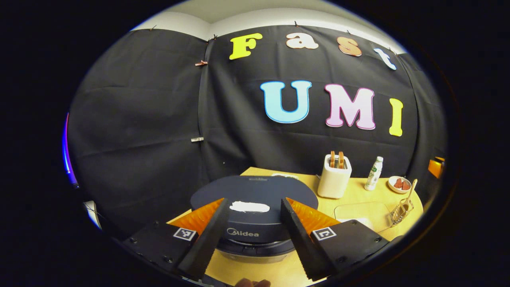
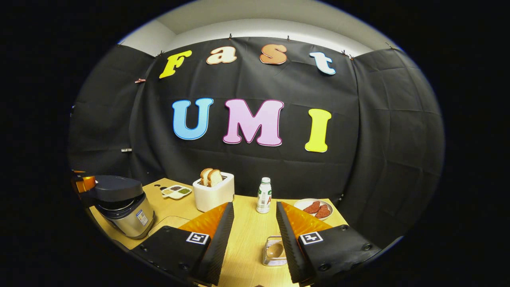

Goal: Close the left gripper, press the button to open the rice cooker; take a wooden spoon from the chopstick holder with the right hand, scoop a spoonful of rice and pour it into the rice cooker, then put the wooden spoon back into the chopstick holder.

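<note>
The rice cooker [image 1: 255,215], a dark round-lidded pot with a steel body, sits on the pale wooden table [image 1: 358,195] with its lid down, straight ahead of the left claw [image 1: 255,235] in the left gripper view. That claw is spread wide, its two fingers framing the cooker's front without touching it. A white smear or sticker lies on the lid between the fingers. Beyond the cooker stands a white toaster [image 1: 334,179] with two slices of bread in its slots, then a small white bottle [image 1: 373,173] and a small bowl of reddish food [image 1: 399,184]. Near the table's right edge is the wire chopstick holder [image 1: 400,212], and the wooden spoon [image 1: 409,195] leans out of it, handle up.

In the right gripper view, the right claw [image 2: 250,243] is also spread apart and holds nothing. The chopstick holder [image 2: 275,250] lies just beside its right finger, low between the fingers, with the spoon's bowl [image 2: 275,250] showing inside. Farther off stand the bottle [image 2: 263,195], the toaster [image 2: 213,192], a plate of reddish food [image 2: 314,208] and a small divided dish of grains [image 2: 176,191]. The rice cooker [image 2: 123,205] sits at the table's far left.
</note>
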The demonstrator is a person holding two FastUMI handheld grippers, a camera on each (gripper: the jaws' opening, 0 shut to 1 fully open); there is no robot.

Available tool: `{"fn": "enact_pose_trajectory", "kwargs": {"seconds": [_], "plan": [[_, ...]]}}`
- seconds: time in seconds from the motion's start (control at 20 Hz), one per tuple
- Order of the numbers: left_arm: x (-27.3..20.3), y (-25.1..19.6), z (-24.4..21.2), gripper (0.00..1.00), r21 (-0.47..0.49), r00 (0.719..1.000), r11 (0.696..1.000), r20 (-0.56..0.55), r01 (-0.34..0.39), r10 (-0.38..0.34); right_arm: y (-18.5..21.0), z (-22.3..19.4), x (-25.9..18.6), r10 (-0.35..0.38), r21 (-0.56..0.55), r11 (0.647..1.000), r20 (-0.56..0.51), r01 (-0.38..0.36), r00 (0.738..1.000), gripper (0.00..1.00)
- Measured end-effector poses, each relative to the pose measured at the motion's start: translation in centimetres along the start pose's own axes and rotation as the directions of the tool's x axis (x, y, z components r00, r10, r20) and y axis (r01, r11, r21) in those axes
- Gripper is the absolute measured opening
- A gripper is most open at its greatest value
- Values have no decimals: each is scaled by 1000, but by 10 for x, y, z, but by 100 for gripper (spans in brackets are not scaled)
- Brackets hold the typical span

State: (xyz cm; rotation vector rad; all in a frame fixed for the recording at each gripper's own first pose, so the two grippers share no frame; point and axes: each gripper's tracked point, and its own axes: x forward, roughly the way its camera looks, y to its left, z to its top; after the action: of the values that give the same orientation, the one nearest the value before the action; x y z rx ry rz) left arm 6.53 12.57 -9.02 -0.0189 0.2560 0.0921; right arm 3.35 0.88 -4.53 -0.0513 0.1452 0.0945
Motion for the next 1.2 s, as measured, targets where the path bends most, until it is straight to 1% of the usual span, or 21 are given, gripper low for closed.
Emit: {"fn": "enact_pose_trajectory", "kwargs": {"seconds": [0.2, 0.25, 0.4, 0.55, 0.85, 0.95, 1.1, 1.2], "plan": [[1, 1, -37, 91, -22, 998, 1000, -60, -5, 4, 2, -2, -4, 6, -20, 1000, -5, -6, 1000, 67], [-1, 0, -40, 91, -17, 999, 1000, -49, -11, 10, 2, -3, -5, 5, -20, 1000, -7, -5, 1000, 67], [-2, -1, -39, 92, 8, 999, 999, 10, -32, 32, 5, -7, -6, 8, -20, 1000, -19, -9, 1000, 67], [-3, 0, -41, 93, 6, 999, 1000, 42, -24, 24, 8, -3, -7, 12, -23, 1000, -14, -12, 1000, 67], [-3, 0, -43, 94, -4, 998, 1000, 62, -14, 14, 19, -5, -6, 30, -26, 999, -21, -31, 999, 67], [-3, 0, -51, 94, -17, 999, 1000, 43, -4, 4, 21, -4, -6, 34, -25, 999, -22, -35, 999, 67], [-2, 0, -51, 95, -2, 998, 1000, 58, -1, 1, 23, -2, -5, 37, -27, 999, -17, -37, 999, 67], [-1, 1, -51, 95, -13, 998, 1000, 60, -1, 2, 22, -2, -3, 37, -29, 999, -19, -38, 999, 67]]}}
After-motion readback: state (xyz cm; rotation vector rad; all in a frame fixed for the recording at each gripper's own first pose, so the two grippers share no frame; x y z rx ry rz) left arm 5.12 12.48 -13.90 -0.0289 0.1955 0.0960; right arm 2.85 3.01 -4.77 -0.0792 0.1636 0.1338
